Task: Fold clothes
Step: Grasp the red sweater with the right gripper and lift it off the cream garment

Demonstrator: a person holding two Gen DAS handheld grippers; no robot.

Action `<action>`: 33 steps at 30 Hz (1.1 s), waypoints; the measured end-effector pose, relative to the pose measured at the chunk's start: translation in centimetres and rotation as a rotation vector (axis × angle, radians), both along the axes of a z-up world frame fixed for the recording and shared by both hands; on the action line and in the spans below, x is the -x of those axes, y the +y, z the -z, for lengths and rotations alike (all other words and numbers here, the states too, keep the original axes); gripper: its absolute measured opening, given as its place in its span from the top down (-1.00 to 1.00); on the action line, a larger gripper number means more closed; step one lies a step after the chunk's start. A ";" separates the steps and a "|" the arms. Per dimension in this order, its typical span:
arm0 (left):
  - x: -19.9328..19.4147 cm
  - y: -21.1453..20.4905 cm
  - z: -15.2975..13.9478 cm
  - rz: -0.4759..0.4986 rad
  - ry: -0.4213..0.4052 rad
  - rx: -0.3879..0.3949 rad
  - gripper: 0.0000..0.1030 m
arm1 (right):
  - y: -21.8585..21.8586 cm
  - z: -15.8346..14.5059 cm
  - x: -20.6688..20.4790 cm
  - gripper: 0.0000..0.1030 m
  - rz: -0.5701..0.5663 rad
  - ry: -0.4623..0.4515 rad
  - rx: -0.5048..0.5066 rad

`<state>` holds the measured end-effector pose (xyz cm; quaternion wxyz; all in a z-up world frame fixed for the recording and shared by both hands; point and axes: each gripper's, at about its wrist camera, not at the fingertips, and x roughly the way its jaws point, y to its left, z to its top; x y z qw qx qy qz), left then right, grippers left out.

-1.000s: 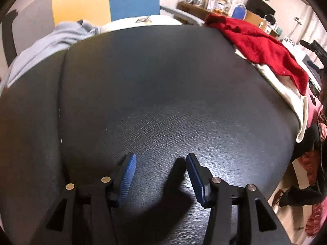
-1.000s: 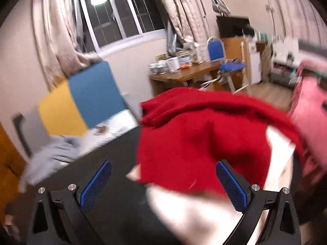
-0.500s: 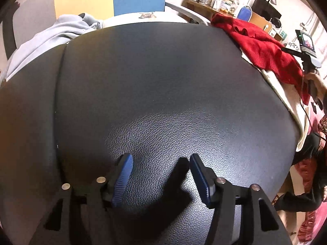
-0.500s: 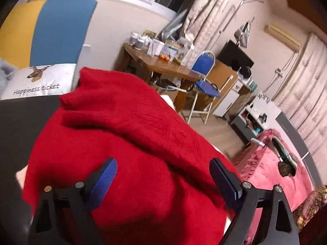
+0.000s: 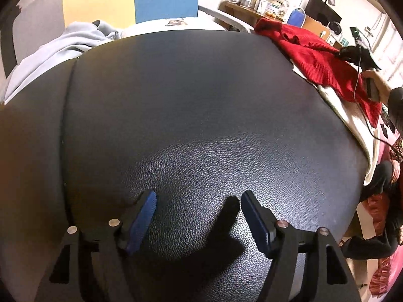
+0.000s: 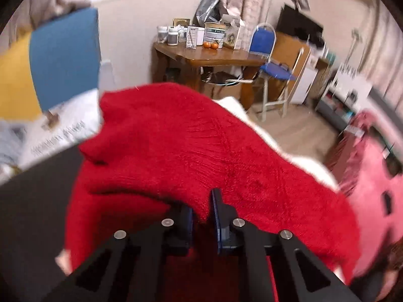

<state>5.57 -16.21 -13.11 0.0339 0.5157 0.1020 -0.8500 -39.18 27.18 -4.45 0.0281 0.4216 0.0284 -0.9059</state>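
While the left gripper (image 5: 197, 210) hangs over the bare black leather surface (image 5: 201, 105) with its jaws spread wide and nothing between them, having just been opening, the work lies with the other hand; at ten o'clock in the left wrist view a pale grey garment (image 5: 63, 47) lies heaped on the far edge of the leather, and at two o'clock the red sweater (image 5: 325, 63) lies draped over a cream cloth (image 5: 352, 118) at the right edge. Seen from the right wrist, the right gripper (image 6: 202, 207) has just been closing and now pinches a fold of that red sweater, the knit bunched between its pads; the step in hand looks to be the pick-up of the next piece to fold. I judge the next move calls for dragging the sweater toward nine o'clock onto the leather and spreading it flat, the left gripper taking a second corner; the cream cloth beneath may come along; a wooden table (image 6: 216, 58) and blue chair (image 6: 274, 68) stand well apart at twelve o'clock.
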 end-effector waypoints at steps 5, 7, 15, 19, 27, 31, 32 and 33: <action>-0.7 -0.6 -0.2 -0.001 0.023 -0.041 -0.40 | 1.6 -0.2 -2.3 0.86 -0.003 -0.058 0.325; -1.2 -1.3 -0.2 -0.004 0.038 -0.079 -0.40 | 0.5 0.4 -3.7 0.99 -0.052 -0.103 0.477; -2.1 -4.3 -0.4 -0.087 0.060 -0.263 -0.40 | -4.5 -1.6 -10.1 0.75 -0.161 0.010 0.197; -2.3 -4.7 -0.8 -0.101 0.064 -0.244 -0.40 | -1.3 -3.5 -9.7 -0.82 -0.059 0.128 -0.088; -0.9 -4.9 -1.3 -0.117 0.044 -0.257 -0.40 | 2.8 -1.6 -3.3 -0.83 -0.014 0.062 -0.371; 0.2 -4.2 -1.4 -0.093 0.039 -0.242 -0.40 | 2.3 0.3 -0.1 -0.73 -0.043 0.008 -0.407; 0.3 -3.9 -1.3 -0.086 0.040 -0.237 -0.40 | 2.3 0.8 0.3 -0.02 -0.030 -0.013 -0.378; 0.3 -3.7 -1.3 -0.080 0.040 -0.232 -0.40 | 3.0 1.0 0.5 0.70 -0.002 -0.040 -0.296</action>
